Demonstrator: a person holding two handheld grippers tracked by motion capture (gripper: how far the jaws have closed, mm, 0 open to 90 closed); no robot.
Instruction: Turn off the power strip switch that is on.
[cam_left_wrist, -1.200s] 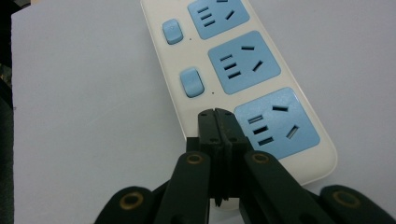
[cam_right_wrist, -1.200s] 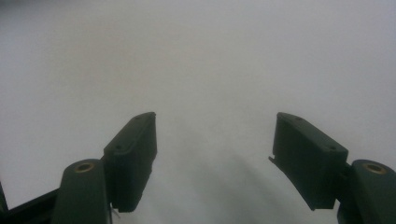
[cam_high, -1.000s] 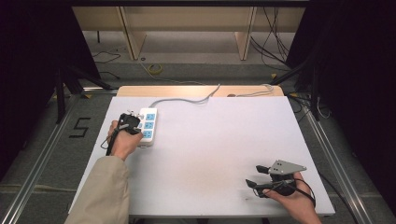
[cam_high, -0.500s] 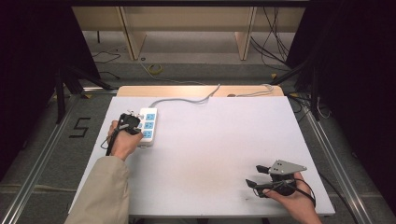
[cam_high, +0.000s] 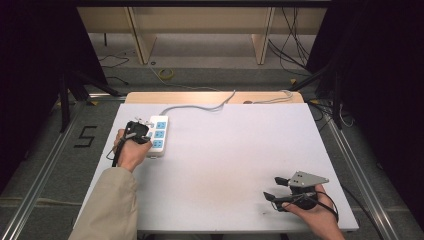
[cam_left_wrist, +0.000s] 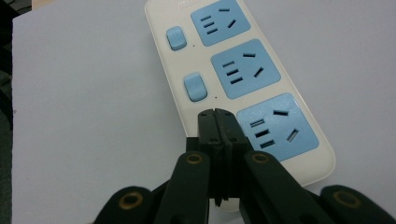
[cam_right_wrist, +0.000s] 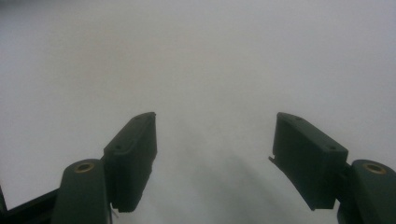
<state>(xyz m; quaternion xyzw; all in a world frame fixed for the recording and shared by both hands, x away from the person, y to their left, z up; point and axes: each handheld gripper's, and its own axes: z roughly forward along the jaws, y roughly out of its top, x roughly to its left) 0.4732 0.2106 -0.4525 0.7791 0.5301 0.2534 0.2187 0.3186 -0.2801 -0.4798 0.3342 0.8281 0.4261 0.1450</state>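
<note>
— Two claws are being held over the white worktop. Where is the left claw being kept?

— It is being held near the left edge of the worktop, its jaws pressed together with nothing between them. In the left gripper view the closed tips are being set down on the power strip, on its cream casing just beside the nearest blue socket, about where a third switch would be lying in line with the two blue switches farther along.

— And where is the power strip being seen on the worktop?

— In the high view the power strip is lying flat toward the far left corner, its length running roughly along the left edge, with its grey cable being trailed off over the far edge. Three blue sockets are being shown face up.

— How is the right claw being held?

— It is being held near the near right corner, well apart from the strip, with its jaws standing wide apart and nothing between them. In the right gripper view the right claw is being pointed across bare worktop surface. A beige sleeve is being seen on the left forearm.
</note>
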